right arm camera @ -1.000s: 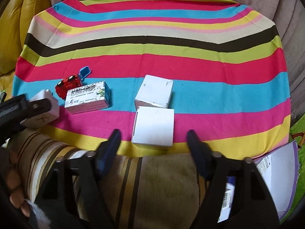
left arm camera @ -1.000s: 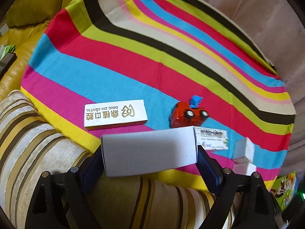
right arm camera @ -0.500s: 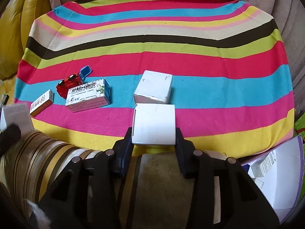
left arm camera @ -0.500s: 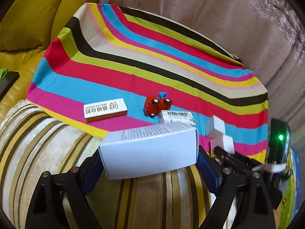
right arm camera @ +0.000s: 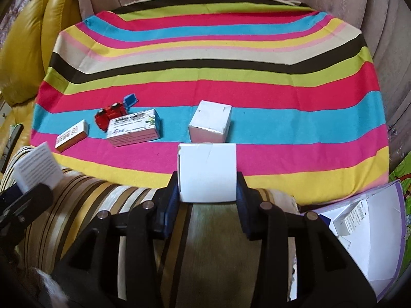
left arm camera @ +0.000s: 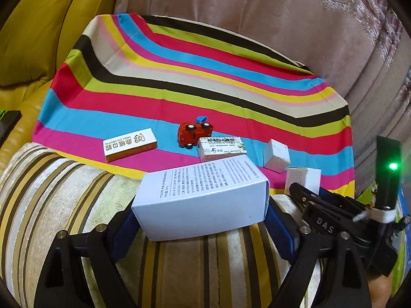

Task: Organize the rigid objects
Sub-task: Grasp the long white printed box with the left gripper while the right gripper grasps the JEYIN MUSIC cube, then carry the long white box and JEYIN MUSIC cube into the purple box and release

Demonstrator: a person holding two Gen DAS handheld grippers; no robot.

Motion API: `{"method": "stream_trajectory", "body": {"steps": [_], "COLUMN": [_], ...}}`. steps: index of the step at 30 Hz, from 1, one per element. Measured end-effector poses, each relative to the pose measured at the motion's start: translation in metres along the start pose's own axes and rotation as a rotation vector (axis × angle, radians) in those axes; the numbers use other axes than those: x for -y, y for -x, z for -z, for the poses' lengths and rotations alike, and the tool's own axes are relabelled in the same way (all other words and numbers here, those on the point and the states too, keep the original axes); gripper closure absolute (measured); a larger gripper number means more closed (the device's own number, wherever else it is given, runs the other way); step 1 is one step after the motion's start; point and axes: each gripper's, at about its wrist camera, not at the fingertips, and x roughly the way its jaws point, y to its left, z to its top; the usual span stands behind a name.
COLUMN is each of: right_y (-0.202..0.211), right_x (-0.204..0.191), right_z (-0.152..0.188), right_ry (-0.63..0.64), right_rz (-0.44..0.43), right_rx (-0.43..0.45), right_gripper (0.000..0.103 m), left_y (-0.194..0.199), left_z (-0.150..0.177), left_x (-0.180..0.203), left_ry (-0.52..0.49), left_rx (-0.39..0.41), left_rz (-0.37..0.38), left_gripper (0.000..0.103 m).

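My left gripper is shut on a long white printed box, held above the striped cushion; that box also shows in the right wrist view. My right gripper is shut on a square white box, lifted at the cloth's near edge. On the striped cloth lie a second white box, a green-printed medicine box, a red toy car on its side, and a white-and-orange dental box.
A striped cushion lies in front of the cloth. A yellow leather sofa is at left. An open carton holding a small box sits at lower right. Pink upholstery rises behind the cloth.
My right gripper closed on the square white box and lifted it off the cloth. My left gripper pulled back and up with its long white box.
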Motion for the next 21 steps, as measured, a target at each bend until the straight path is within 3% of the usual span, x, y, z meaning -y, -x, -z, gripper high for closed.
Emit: {"method": "stream_trajectory", "body": {"steps": [21], "right_y": [0.058], "right_x": [0.043], "right_z": [0.045], "right_ry": [-0.116], "right_rz": [-0.032], "right_rx": [0.062], "right_gripper": [0.058], "left_y": [0.012], "left_z": [0.020], "left_x": [0.062], "left_ry": [-0.227], "left_rx": [0.015], "left_rz": [0.023], "left_gripper": [0.014]}}
